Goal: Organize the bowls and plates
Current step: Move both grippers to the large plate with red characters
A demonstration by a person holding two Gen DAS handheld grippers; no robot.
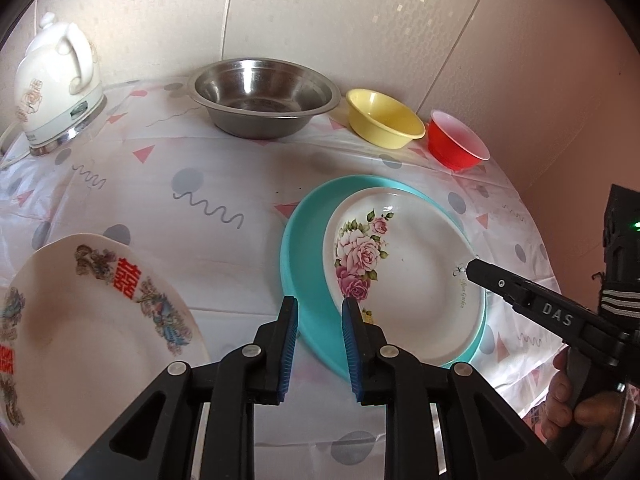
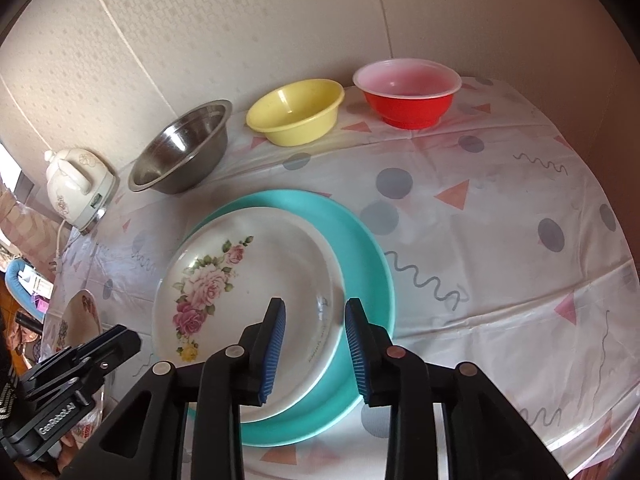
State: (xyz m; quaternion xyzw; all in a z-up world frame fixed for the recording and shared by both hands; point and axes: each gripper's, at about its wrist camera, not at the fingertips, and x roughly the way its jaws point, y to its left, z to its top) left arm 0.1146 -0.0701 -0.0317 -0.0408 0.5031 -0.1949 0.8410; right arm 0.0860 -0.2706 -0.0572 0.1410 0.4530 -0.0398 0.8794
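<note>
Two plates sit stacked in the left wrist view: a rose-patterned plate inside a teal plate, mid-tabletop. The left gripper hovers over their near rim, jaws apart, empty. A dragon-printed plate lies near the left edge.

In the right wrist view, the right gripper straddles the rose plate's right rim, jaws apart, pads not pressing. A steel bowl, yellow bowl and red bowl line the far edge.

Patterned plastic tablecloth on table, pale embossed wall panels, perhaps daylight, clutter at left.
</note>
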